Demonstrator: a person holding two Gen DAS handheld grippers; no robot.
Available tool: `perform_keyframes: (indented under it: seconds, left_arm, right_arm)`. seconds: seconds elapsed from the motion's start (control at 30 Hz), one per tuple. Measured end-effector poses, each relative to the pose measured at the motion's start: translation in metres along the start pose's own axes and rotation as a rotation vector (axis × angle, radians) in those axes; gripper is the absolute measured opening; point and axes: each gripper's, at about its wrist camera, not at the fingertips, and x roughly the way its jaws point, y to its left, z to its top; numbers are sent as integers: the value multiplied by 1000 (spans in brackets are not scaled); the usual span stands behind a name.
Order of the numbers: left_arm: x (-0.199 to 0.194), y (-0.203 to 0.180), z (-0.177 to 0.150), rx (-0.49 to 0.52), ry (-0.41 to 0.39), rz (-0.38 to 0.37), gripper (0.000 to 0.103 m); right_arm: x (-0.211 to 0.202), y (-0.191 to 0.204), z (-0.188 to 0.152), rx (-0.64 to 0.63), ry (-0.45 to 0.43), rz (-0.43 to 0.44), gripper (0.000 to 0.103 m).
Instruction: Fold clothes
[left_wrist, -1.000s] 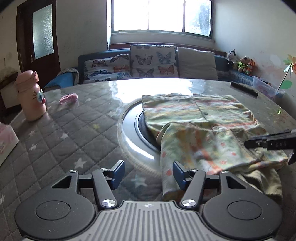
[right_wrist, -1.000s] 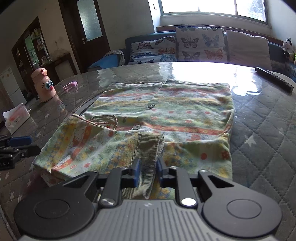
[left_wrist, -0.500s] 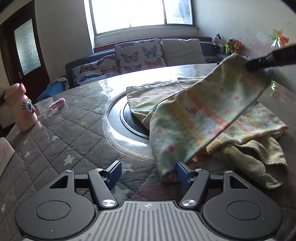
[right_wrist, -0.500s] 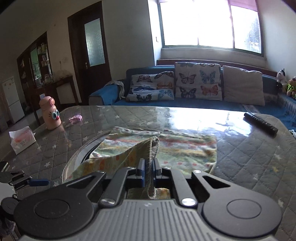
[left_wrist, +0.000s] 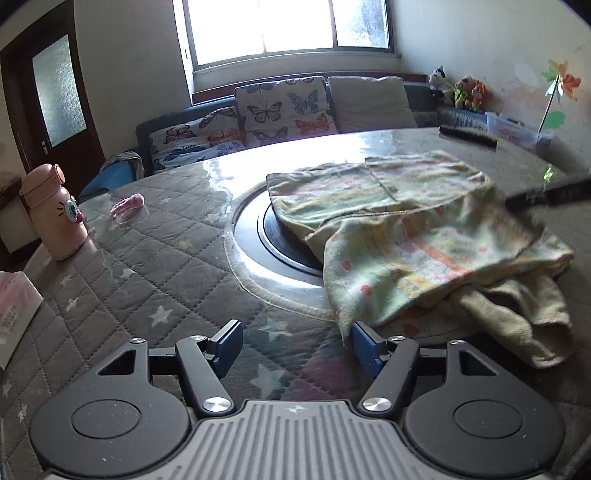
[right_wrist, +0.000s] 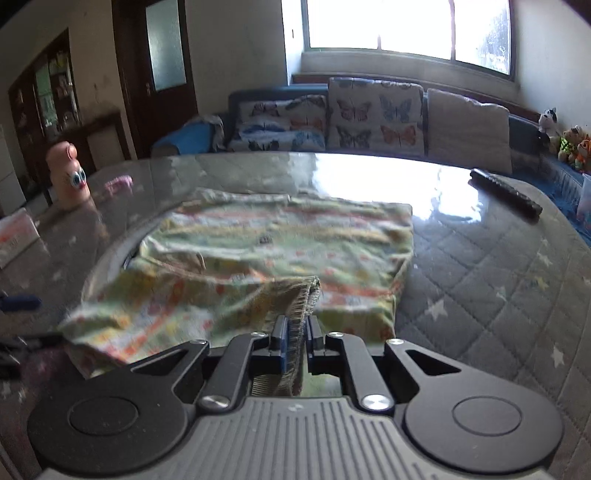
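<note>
The right tool (right_wrist: 294, 338) pinches the patterned shirt's ribbed cuff (right_wrist: 301, 314) above the bench (right_wrist: 498, 280); the left tool (left_wrist: 295, 341) hangs open, holding nothing, at the shirt's (left_wrist: 406, 236) near edge.

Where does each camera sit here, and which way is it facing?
Left wrist: on the left claw, looking across the table toward sofa and window; its open fingers frame the near hem of the garment.
Right wrist: on the right claw, facing the same way; its fingers are shut on the garment's ribbed cuff.
Shared: garment, pink bottle, remote, butterfly cushions.
</note>
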Motion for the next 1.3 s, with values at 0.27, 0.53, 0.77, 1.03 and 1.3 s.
perform_keyframes:
  seconds: [0.27,0.53,0.77,1.03,1.3]
  left_arm:
    - [8,7,37,-37,-44,-29,33]
    - [52,-11,67,-49,-35,-140,12]
    - [62,-12,72,-39,-23,-128,10]
    - [73,-14,77,-28,-8,-115,10]
    - [106,-17,75,-17,59,-77,10]
  right_arm:
    - [12,-2,3,10,-13,8,13]
    - [28,-3,-9,19,36,12,14]
    - [29,-7,-11,7,48,10,15]
    - [18,-5,4,-13,-15,34,16]
    - [42,5,2,-71,32,68,16]
